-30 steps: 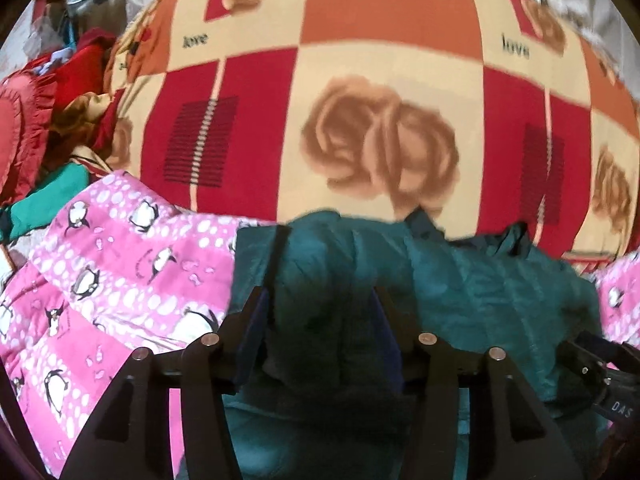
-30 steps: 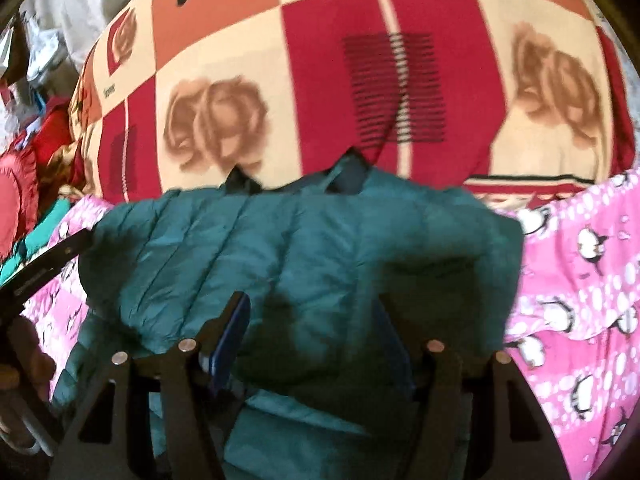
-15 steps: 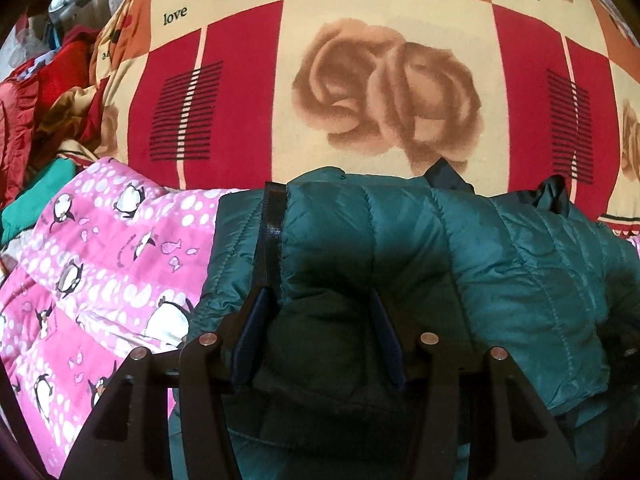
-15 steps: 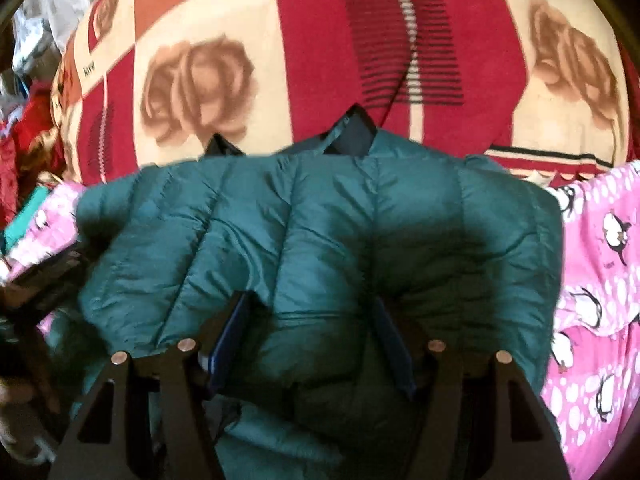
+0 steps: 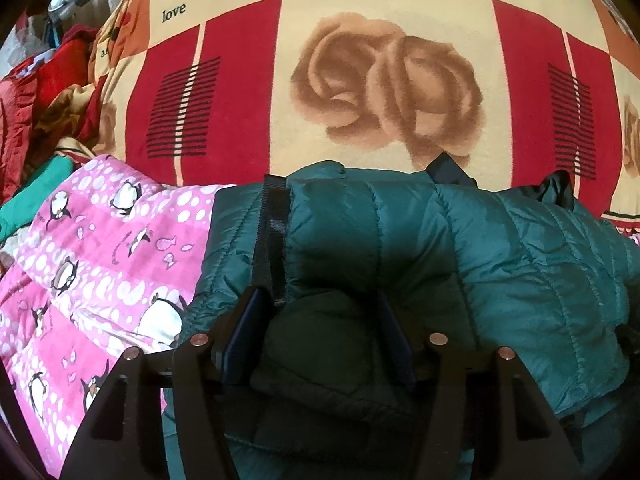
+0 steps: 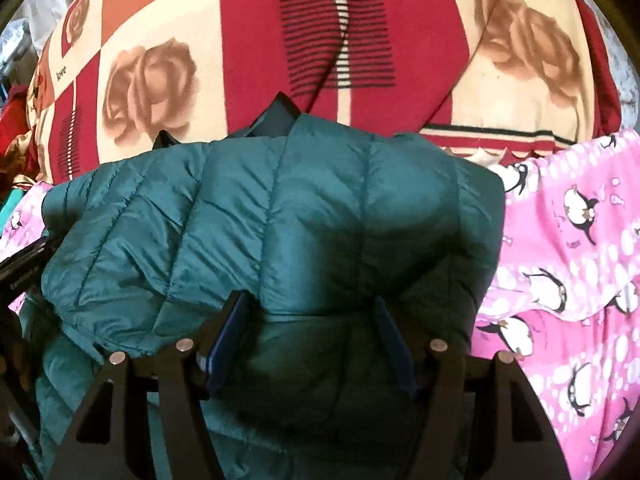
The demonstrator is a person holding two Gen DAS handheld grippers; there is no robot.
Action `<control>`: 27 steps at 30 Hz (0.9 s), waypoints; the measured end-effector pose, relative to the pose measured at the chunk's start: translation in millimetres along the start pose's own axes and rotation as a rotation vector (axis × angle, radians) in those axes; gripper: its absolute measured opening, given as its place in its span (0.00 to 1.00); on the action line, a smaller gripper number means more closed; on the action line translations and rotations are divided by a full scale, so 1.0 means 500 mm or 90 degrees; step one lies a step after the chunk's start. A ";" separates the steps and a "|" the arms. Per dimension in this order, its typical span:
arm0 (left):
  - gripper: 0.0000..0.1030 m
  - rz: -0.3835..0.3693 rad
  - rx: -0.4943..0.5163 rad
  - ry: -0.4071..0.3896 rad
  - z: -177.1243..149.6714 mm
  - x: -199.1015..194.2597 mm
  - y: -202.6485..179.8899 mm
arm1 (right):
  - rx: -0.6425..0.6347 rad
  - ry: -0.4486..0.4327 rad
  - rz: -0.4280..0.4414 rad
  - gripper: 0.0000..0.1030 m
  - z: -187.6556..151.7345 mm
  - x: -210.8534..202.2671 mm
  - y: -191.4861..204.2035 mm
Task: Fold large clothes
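Observation:
A dark teal quilted puffer jacket (image 5: 460, 248) lies in a thick fold on a pink penguin blanket (image 5: 92, 248). My left gripper (image 5: 320, 328) is closed on a puffy bundle of the jacket near its left edge, beside a black zipper strip (image 5: 272, 236). In the right wrist view the same jacket (image 6: 280, 220) fills the middle. My right gripper (image 6: 310, 332) is closed on the folded layer near the jacket's right side. The jacket's folded top edge lies toward the rose blanket. The fabric is bulky, so both pairs of fingers stand wide apart.
A red, cream and orange rose-print blanket (image 5: 380, 80) covers the surface beyond the jacket. Red and green clothes (image 5: 44, 92) are heaped at the far left. The pink blanket (image 6: 568, 260) extends right. The left gripper's body (image 6: 22, 262) shows at the right view's left edge.
Both grippers carried the jacket's layer forward toward the rose blanket and lowered it. The jacket looks larger and flatter, with its fold pushed further up.

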State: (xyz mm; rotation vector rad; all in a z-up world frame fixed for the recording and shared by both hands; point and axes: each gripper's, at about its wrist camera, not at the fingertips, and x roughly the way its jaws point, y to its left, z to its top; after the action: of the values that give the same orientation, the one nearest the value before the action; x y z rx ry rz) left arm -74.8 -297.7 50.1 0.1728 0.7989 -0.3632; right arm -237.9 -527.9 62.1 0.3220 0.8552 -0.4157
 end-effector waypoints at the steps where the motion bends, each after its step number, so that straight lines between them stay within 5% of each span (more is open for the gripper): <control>1: 0.37 -0.001 -0.003 0.001 0.000 0.001 0.002 | 0.003 -0.009 0.000 0.66 -0.002 -0.013 0.001; 6: 0.39 -0.005 -0.013 0.001 -0.002 0.005 0.007 | 0.007 -0.061 -0.011 0.67 -0.018 -0.072 -0.003; 14: 0.43 -0.013 -0.012 0.002 0.000 0.005 0.007 | 0.018 0.000 -0.024 0.71 -0.025 0.010 -0.021; 27: 0.43 -0.027 -0.011 -0.020 -0.027 -0.167 0.087 | 0.062 -0.012 0.012 0.78 -0.083 -0.164 -0.042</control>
State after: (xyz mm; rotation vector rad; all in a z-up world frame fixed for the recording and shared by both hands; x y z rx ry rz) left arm -120.7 -232.6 101.8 0.1344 0.7756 -0.3975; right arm -323.1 -509.8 98.3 0.4151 0.8141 -0.4439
